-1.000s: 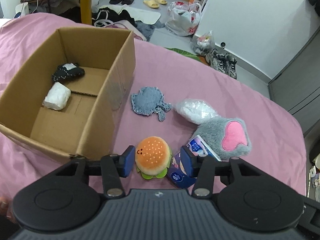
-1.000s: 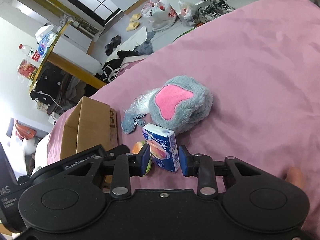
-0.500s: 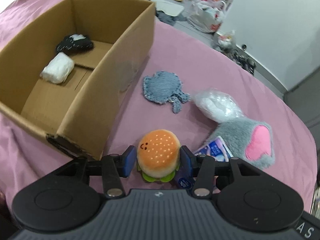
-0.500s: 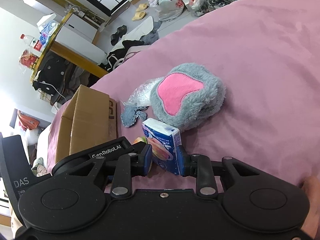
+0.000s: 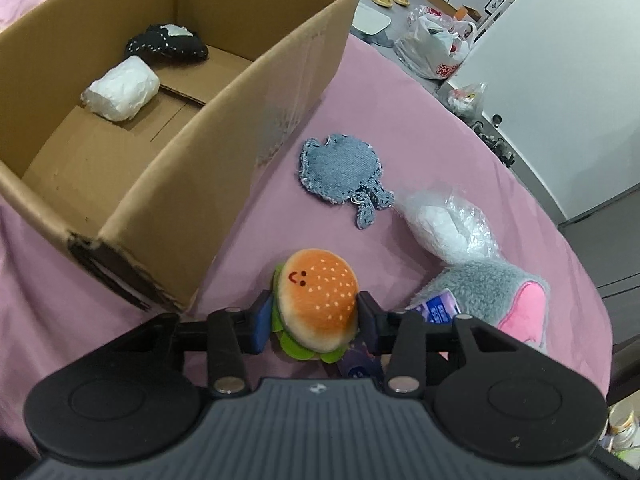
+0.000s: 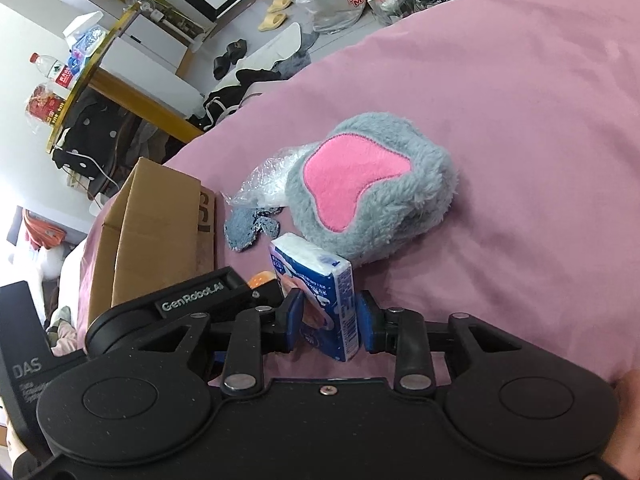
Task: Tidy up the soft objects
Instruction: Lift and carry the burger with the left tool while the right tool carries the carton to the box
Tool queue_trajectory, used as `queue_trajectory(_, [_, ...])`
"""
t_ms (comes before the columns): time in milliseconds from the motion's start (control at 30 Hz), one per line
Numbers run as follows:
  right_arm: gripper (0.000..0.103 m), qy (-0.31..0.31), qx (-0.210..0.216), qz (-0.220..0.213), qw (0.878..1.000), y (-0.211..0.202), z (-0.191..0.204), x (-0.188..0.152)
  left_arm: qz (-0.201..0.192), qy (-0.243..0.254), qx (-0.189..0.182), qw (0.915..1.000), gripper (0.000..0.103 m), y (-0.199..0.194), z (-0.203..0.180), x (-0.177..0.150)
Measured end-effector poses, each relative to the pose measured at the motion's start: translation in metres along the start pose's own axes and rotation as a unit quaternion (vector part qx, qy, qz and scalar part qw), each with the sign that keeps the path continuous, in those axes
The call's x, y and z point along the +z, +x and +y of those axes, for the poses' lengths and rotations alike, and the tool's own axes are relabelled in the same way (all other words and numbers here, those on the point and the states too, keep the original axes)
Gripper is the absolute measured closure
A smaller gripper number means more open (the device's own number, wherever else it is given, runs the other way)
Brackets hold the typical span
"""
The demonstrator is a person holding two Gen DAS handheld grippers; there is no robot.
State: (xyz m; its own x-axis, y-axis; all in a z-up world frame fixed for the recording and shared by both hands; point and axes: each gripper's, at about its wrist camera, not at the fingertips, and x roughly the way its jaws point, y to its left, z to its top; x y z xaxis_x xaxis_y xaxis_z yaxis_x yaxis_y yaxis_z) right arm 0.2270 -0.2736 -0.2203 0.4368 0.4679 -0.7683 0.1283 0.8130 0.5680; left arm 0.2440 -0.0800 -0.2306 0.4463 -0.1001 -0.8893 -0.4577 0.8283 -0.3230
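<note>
Between the fingers of the left hand-held gripper (image 5: 312,322), in the left wrist view, sits a plush burger (image 5: 316,304), squeezed at both sides by the blue pads and lifted a little off the pink cloth (image 5: 460,128) that covers the worktop. Just to its left stands the near corner of the cardboard box (image 5: 224,148), open at the top, with a white wad (image 5: 120,94) and a black pouch (image 5: 168,42) already lying on its floor. Beyond the burger, on the cloth, lie a denim patch (image 5: 340,170), a clear plastic bag (image 5: 444,226) and a grey plush slipper (image 5: 492,292), the bag touching the slipper.

From the right wrist view, the right hand-held gripper (image 6: 330,320) is clamped on a blue tissue pack (image 6: 320,296), which stands tilted, with most of its length ahead of the pads. The slipper lies just behind the pack and the box is further off to the left.

Both hand-held grippers are close together, so they could knock each other on the way to the box. The burger is round and springy and may squirt out of a side pinch, or catch on the box wall if carried too low. The tissue pack, held near one end, could pivot or slip.
</note>
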Motion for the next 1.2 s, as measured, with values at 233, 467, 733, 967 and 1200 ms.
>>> queue_trajectory(233, [0.076, -0.022, 0.000, -0.006, 1.000, 0.002, 0.004, -0.002, 0.000, -0.008, -0.011, 0.9999, 0.072, -0.003, 0.005, 0.000])
queue_trajectory(467, [0.083, -0.034, -0.002, -0.021, 0.999, -0.018, 0.009, -0.008, 0.006, -0.009, -0.031, 0.9995, 0.074, -0.016, 0.009, -0.002])
queue_trajectory(733, [0.084, -0.051, -0.024, -0.053, 0.997, -0.044, 0.021, -0.013, 0.002, 0.000, -0.059, 0.9983, 0.074, -0.042, 0.013, -0.004])
queue_trajectory(967, [0.084, -0.050, -0.033, -0.084, 0.995, -0.063, 0.031, -0.014, -0.011, 0.017, -0.085, 0.9962, 0.074, -0.071, 0.014, 0.001])
queue_trajectory(1200, [0.083, -0.063, -0.021, -0.097, 0.993, -0.068, 0.054, -0.021, -0.037, 0.037, -0.099, 0.9937, 0.074, -0.100, 0.018, 0.011])
